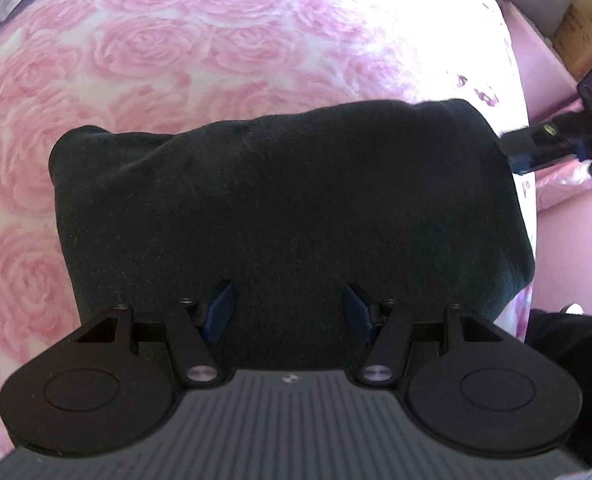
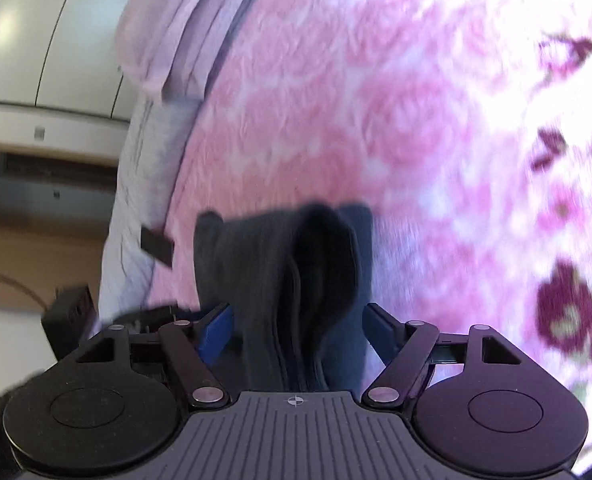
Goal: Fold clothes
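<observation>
A black garment (image 1: 288, 200), folded into a thick rectangle, lies on the pink rose bedspread (image 1: 156, 48). My left gripper (image 1: 290, 312) points down over its near edge. Its blue pads (image 1: 220, 312) stand apart, with only the flat cloth below them. My right gripper (image 1: 536, 148) comes in from the right at the garment's right edge. In the right wrist view the garment's layered end (image 2: 296, 272) lies between the blue pads (image 2: 216, 332) of my right gripper (image 2: 300, 328). The jaws are wide and do not pinch the cloth.
The bed's edge runs down the right, with a pink side panel (image 1: 556, 80) and cardboard boxes (image 1: 580, 36) beyond it. A pale lilac quilt (image 2: 168, 32) lies at the far end of the bed, with a white panelled wall (image 2: 36, 40) behind.
</observation>
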The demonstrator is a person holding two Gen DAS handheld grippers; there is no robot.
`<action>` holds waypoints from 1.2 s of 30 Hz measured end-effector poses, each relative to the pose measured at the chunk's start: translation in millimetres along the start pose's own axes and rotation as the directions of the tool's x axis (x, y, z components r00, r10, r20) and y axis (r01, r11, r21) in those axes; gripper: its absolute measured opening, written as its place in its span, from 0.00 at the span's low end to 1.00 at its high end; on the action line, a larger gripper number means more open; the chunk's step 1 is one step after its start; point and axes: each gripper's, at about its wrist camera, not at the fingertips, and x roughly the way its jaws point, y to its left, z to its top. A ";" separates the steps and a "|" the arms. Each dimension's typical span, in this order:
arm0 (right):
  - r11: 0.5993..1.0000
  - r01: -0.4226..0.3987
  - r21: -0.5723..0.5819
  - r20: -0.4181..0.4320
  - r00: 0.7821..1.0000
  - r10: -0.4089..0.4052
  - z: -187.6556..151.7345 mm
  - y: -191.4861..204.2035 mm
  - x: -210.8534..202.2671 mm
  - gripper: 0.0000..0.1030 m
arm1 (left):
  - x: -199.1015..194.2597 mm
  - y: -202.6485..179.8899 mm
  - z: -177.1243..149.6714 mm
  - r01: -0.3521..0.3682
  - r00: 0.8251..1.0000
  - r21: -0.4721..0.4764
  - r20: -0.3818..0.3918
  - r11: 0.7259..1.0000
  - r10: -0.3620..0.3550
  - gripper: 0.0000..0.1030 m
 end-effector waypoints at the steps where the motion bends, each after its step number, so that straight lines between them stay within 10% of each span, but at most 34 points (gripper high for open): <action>1: 1.000 -0.008 0.002 0.013 1.000 0.008 5.6 0.4 4.9 0.72 | -1.2 1.4 -0.7 0.003 1.000 -0.010 0.005 1.000 -0.003 0.54; 3: 1.000 0.007 0.001 0.027 1.000 -0.007 17.4 3.1 16.4 0.71 | -4.6 2.8 -2.8 0.001 1.000 -0.029 0.013 1.000 0.000 0.54; 4: 0.999 0.041 0.005 0.030 0.999 -0.041 23.6 7.4 22.4 0.53 | -7.0 3.0 -4.5 -0.001 1.000 -0.037 0.017 0.999 0.001 0.54; 5: 0.998 0.061 -0.004 0.030 0.998 -0.061 28.5 12.9 23.8 0.06 | -9.9 3.3 -6.3 -0.002 1.000 -0.045 0.025 0.999 0.003 0.54; 11: 0.966 -0.067 -0.248 0.005 0.998 0.070 54.5 69.9 24.0 0.06 | -23.2 6.0 -17.0 -0.016 0.996 -0.100 0.090 0.995 0.025 0.54; 16: 0.990 0.043 -0.136 -0.065 0.997 -0.052 71.3 4.4 50.5 0.07 | -11.2 11.5 -18.3 -0.032 0.996 -0.111 0.076 0.993 0.041 0.54; 21: 0.995 0.059 -0.086 -0.014 0.998 -0.061 59.1 -8.4 24.7 0.59 | -20.8 17.7 -19.2 -0.043 0.995 -0.120 0.088 0.992 0.053 0.54; 36: 0.988 0.146 -0.039 -0.126 0.981 -0.150 3.8 -7.2 24.9 0.62 | -29.5 33.4 -31.8 -0.130 0.987 -0.207 0.066 0.970 0.147 0.54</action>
